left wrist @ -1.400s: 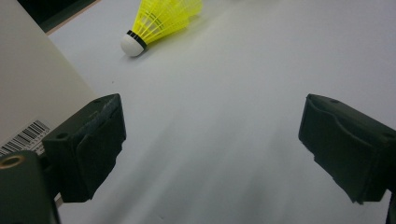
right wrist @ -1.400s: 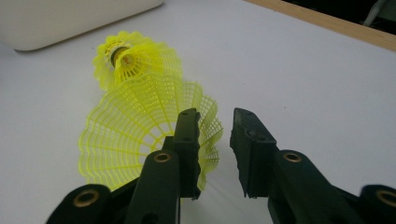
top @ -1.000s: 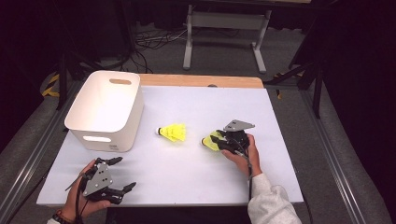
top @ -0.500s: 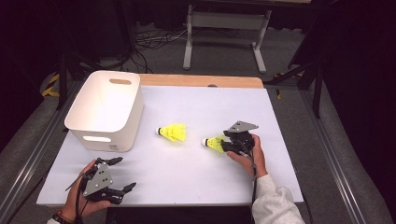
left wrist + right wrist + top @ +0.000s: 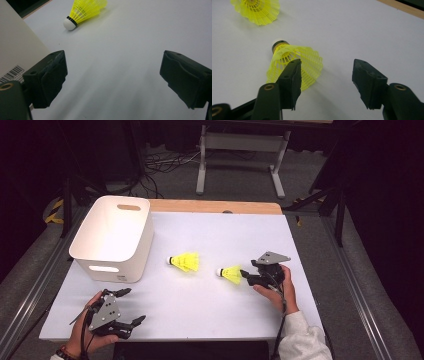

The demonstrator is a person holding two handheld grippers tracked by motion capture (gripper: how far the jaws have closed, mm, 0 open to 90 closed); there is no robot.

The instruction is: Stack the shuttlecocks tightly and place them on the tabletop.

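Observation:
Two yellow shuttlecocks lie on the white table [image 5: 220, 235]. One shuttlecock [image 5: 185, 262] rests near the white bin [image 5: 112, 237]. The other shuttlecock [image 5: 231, 273] lies just left of my right gripper [image 5: 245, 276], white cork pointing left. In the right gripper view that shuttlecock [image 5: 294, 63] lies against the left jaw, mostly outside the gap. My right gripper [image 5: 327, 65] is open and holds nothing. My left gripper [image 5: 134, 305] rests open near the front left corner. In the left gripper view, my left gripper [image 5: 112, 57] points at the first shuttlecock [image 5: 85, 10], well short of it.
The bin's wall [image 5: 15, 50] with a barcode label stands close on the left of my left gripper. A wooden strip [image 5: 215, 206] runs along the table's far edge. A metal stand [image 5: 240, 150] and cables sit on the floor beyond.
My right gripper has drawn back a little to the right, leaving the nearer shuttlecock on the table. The left gripper and the other shuttlecock have not moved.

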